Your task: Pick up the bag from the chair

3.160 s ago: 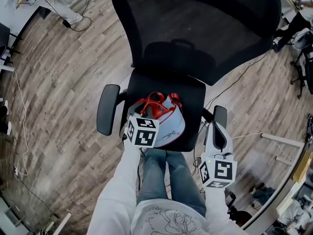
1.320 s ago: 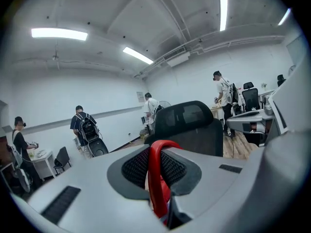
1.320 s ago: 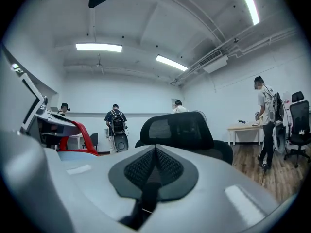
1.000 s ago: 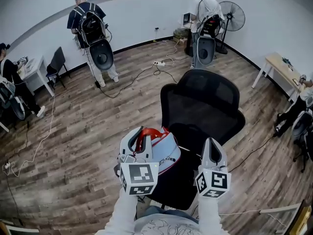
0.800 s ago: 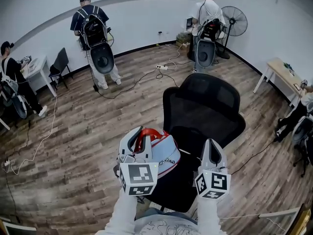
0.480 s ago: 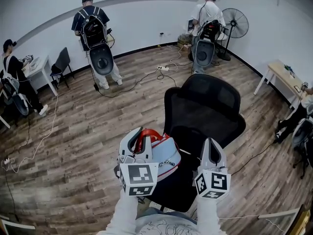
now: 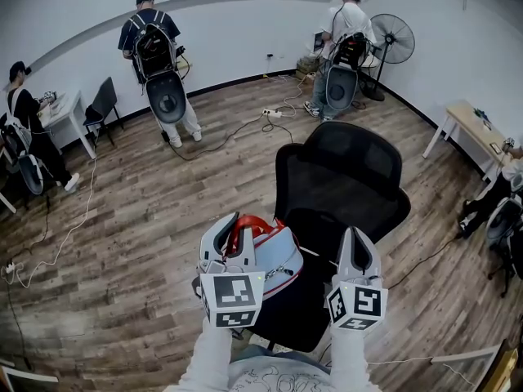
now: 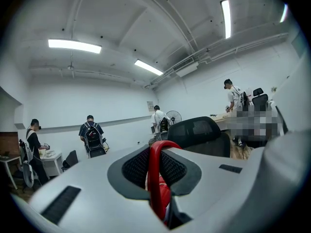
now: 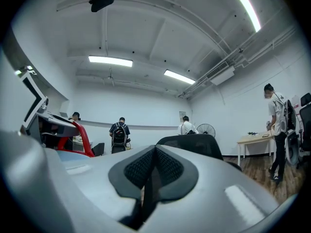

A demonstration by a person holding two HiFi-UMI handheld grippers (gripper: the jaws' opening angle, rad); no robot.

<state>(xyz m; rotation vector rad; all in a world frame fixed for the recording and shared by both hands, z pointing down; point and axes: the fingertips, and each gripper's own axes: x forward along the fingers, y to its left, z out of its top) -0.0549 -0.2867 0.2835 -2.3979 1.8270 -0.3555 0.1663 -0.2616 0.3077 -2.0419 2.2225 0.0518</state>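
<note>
Between the closed jaws of the left tool (image 8: pixel 155 188) sits the red handle (image 7: pixel 253 221) of the bag (image 7: pixel 276 260), which hangs beneath, apparently clear of the chair (image 7: pixel 343 178) ahead. Right tool (image 9: pixel 154 171) alongside is closed, empty. Pickup seems done; next, hold steady.

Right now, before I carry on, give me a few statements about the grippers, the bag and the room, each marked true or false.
1. The left gripper is shut on the red handle of the bag. True.
2. The right gripper grips the bag as well. False: its jaws are together with nothing between them, and it is apart from the bag.
3. The chair is red. False: it is black; the red is on the bag.
4. A standing fan is by the far wall. True.
5. Nobody else is in the room. False: other people are there, among them a person by the far wall.
</note>
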